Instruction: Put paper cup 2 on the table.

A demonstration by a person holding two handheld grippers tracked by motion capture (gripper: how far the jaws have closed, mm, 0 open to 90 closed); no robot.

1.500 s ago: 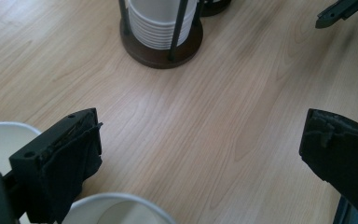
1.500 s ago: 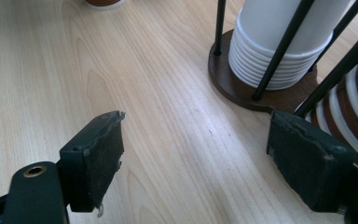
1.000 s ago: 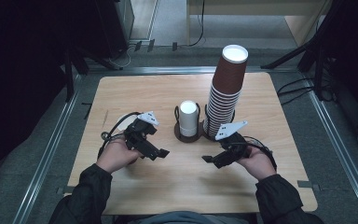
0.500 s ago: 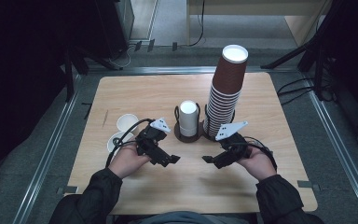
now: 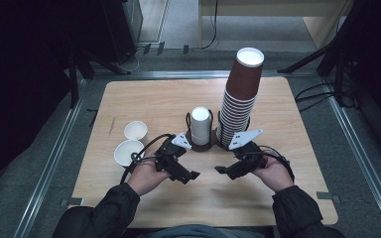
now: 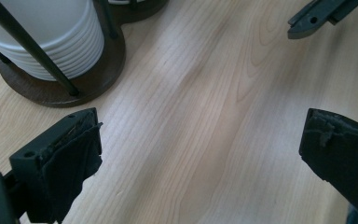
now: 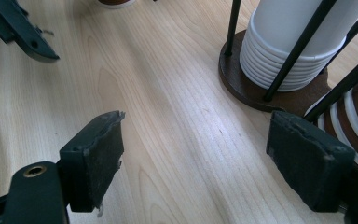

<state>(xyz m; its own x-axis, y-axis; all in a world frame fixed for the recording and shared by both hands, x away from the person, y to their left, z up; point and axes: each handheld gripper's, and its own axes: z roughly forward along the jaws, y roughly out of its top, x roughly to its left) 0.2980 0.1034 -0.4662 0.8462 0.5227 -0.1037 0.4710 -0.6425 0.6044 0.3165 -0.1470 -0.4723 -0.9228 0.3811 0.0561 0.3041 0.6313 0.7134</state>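
The short stack of white cups (image 5: 200, 125) stands upright in its wire holder (image 5: 201, 145) at mid-table, just ahead of and between my two grippers, its axis vertical. My left gripper (image 5: 187, 174) looks slightly nearer it, jaws spread wide and empty, and my right gripper (image 5: 222, 170) is wide and empty too, tips facing each other over bare table (image 5: 154, 99). The holder's black rods ring the stack and the tall brown cup stack (image 5: 238, 99) touches its right side, so I judge a grab from above cleanest; two loose white cups (image 5: 131, 144) sit well apart on the left.

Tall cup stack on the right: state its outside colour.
Reddish brown, with white inside the top cup; the tall cup stack shows best in the high view.
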